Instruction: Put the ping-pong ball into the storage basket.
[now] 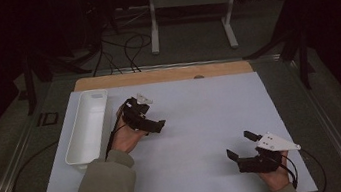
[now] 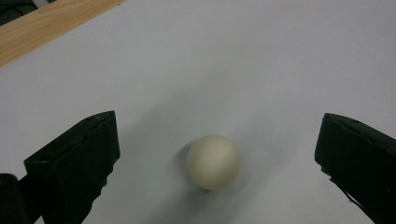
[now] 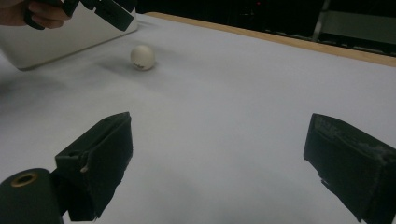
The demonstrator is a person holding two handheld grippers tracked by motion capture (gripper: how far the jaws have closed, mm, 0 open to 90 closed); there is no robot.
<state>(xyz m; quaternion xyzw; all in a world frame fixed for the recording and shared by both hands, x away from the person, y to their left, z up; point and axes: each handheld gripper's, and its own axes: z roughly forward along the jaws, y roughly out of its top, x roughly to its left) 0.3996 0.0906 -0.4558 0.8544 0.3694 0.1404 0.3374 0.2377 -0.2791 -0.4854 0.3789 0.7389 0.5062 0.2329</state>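
A small cream ball [image 2: 214,162] lies on the white sheet between the wide-apart jaws of my left gripper [image 2: 215,123], touching neither jaw. In the high view the left gripper [image 1: 147,114] hovers left of centre, held by a hand. From the right gripper view the ball [image 3: 142,57] sits far off, just below the left gripper [image 3: 109,11]. My right gripper [image 3: 219,128] stands open over bare sheet, nothing between its jaws. It is near the front right of the table [image 1: 238,144].
A long white tray [image 1: 87,128] lies along the sheet's left side, close beside the left hand; its wall [image 3: 56,37] is behind the ball. A wooden strip [image 1: 163,75] borders the far edge. Cables and a stand's legs [image 1: 188,22] are on the floor beyond.
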